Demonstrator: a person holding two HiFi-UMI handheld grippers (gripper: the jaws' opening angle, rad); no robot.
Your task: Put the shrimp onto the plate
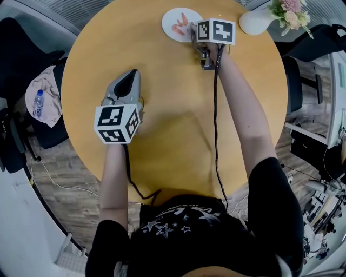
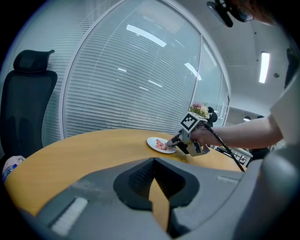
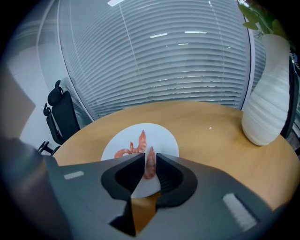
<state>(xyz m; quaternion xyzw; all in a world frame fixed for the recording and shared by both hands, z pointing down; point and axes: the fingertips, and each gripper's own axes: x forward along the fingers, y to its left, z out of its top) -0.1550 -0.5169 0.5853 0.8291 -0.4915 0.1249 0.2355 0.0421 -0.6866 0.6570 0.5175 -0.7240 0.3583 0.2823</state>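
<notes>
A white plate (image 1: pixel 172 16) sits at the far edge of the round wooden table (image 1: pixel 173 119), with pink shrimps (image 1: pixel 180 25) lying on it. In the right gripper view, two shrimps (image 3: pixel 133 149) rest on the plate (image 3: pixel 165 140). A third shrimp (image 3: pixel 150 164) stands upright, pinched between the jaws of my right gripper (image 3: pixel 150 158) over the plate's near side. My right gripper (image 1: pixel 192 31) reaches the plate's right rim. My left gripper (image 1: pixel 128 74) hovers at the table's left middle, shut and empty, pointing towards the plate (image 2: pixel 153 140).
A white ribbed vase (image 1: pixel 254 21) with flowers stands right of the plate, close to my right gripper. Black office chairs (image 1: pixel 21 48) ring the table. A water bottle (image 1: pixel 38 103) lies on cloth on the left chair. Window blinds line the far wall.
</notes>
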